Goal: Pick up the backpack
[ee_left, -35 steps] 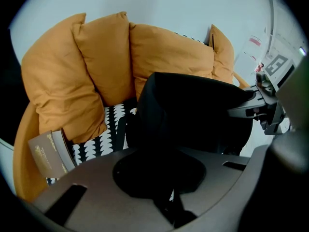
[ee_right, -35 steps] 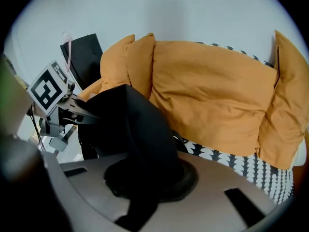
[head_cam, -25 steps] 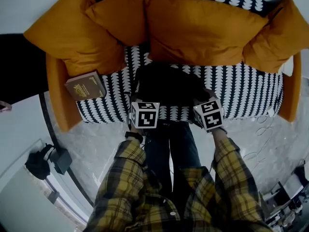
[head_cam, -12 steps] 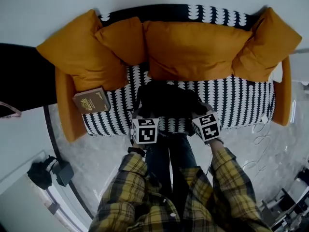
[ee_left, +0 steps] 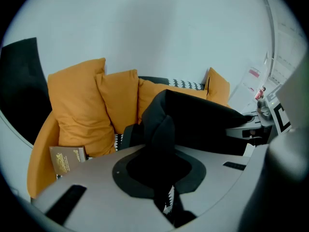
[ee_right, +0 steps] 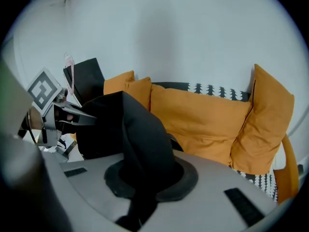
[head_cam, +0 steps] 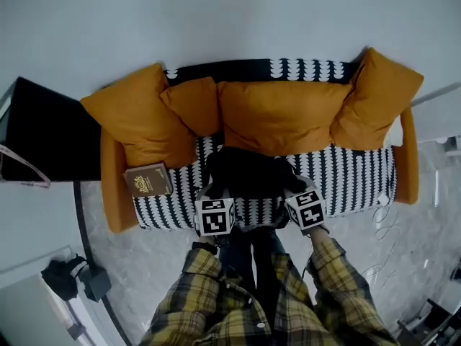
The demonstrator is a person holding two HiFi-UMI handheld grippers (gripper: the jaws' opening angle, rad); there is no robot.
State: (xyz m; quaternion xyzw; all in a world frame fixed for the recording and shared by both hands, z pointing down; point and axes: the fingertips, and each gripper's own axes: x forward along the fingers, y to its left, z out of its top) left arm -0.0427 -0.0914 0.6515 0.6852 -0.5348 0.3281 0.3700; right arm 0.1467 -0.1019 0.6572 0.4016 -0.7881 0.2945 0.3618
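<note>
The black backpack [head_cam: 248,177] hangs in front of the patterned sofa seat [head_cam: 346,179], held between my two grippers. My left gripper [head_cam: 215,209] is shut on a fold of black fabric at the backpack's left side, and that fabric [ee_left: 166,129] bunches up out of the closed jaws in the left gripper view. My right gripper [head_cam: 305,205] is shut on the right side; a thick black fold [ee_right: 140,139] rises from its jaws in the right gripper view. Each gripper view shows the other gripper across the bag. The fingertips are buried in fabric.
Several orange cushions [head_cam: 277,117] line the sofa back. A brown book [head_cam: 148,181] lies on the seat's left end. A black side table [head_cam: 43,139] stands left of the sofa, a dark object [head_cam: 61,276] lies on the floor, and cables [head_cam: 385,225] trail at the right.
Both grippers have risen together with the backpack. The sofa now looks smaller and farther below in the head view.
</note>
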